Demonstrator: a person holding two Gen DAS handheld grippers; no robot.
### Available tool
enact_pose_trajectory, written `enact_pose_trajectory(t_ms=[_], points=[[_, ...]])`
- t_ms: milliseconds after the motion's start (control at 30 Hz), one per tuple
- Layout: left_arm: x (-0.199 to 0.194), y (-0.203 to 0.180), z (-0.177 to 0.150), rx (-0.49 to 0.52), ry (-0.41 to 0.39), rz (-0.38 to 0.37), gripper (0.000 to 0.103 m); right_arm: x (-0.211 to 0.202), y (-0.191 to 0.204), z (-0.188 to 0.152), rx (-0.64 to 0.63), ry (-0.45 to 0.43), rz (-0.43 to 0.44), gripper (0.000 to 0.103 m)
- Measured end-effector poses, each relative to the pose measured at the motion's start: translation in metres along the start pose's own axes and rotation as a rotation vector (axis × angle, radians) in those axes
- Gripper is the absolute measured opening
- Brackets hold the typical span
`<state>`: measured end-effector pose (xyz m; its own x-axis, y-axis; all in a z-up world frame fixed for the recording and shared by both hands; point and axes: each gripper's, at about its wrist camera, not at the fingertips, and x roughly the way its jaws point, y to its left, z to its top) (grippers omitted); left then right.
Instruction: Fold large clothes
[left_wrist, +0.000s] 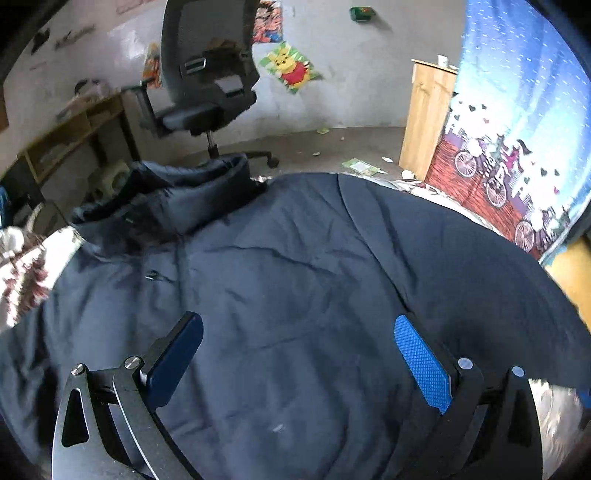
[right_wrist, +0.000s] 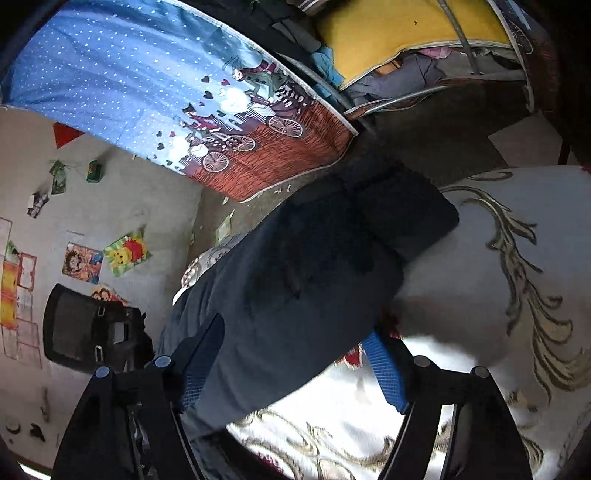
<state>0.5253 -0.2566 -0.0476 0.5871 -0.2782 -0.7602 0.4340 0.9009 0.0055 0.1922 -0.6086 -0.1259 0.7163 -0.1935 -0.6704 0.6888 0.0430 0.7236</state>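
Bedroom wall with posters behind office chair (left_wrist: 207, 85), far ahead of left gripper (left_wrist: 299, 354). Jaws apart, hovering over navy padded jacket (left_wrist: 295, 277) spread beneath; hood (left_wrist: 177, 195) ahead-left.

Patterned bedspread (right_wrist: 498, 266) under right gripper (right_wrist: 299, 358). Jaws apart, straddling jacket sleeve (right_wrist: 314, 277), not yet pinching. Advice: close on sleeve edge only, keep bedspread out.

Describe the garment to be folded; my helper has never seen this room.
Find the white bedspread with gold scrolls. Spread across it lies a dark navy padded jacket, its bunched hood toward the office chair. It is the only dark, plain item on the patterned cover.
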Motion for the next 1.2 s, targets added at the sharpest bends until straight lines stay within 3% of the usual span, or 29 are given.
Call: enact_pose_trajectory(t_ms=[100,267,300,467,633,733,867,1033,1200], points=[[0.024,-0.010,-0.001,-0.025,0.018,-0.025,0.102,0.010,0.003,0.004,-0.036,-0.015,-0.042,0.057],[0.061,-0.036,-0.003,0.040,0.062,0.014,0.102,0.012,0.008,0.013,-0.082,-0.022,-0.048,0.016],[0.067,-0.038,-0.005,0.050,0.078,0.027,0.102,0.012,0.011,0.015,-0.103,-0.022,-0.039,0.012],[0.070,-0.033,-0.018,0.073,0.075,0.041,0.102,-0.005,0.051,0.017,-0.335,-0.098,-0.021,0.006],[0.024,0.001,-0.023,0.021,0.019,0.048,0.102,-0.048,0.127,-0.007,-0.645,-0.245,0.066,0.006],[-0.025,0.041,-0.033,-0.030,-0.057,0.066,0.102,-0.074,0.182,-0.042,-0.836,-0.313,0.153,0.006],[-0.079,0.096,-0.052,-0.091,-0.058,0.084,0.102,-0.091,0.243,-0.110,-1.070,-0.328,0.269,0.006],[-0.131,0.161,-0.088,-0.162,-0.045,0.129,0.102,-0.082,0.302,-0.218,-1.345,-0.198,0.392,0.006],[-0.167,0.216,-0.124,-0.268,-0.043,0.127,0.102,-0.045,0.308,-0.313,-1.561,-0.043,0.420,0.006]])
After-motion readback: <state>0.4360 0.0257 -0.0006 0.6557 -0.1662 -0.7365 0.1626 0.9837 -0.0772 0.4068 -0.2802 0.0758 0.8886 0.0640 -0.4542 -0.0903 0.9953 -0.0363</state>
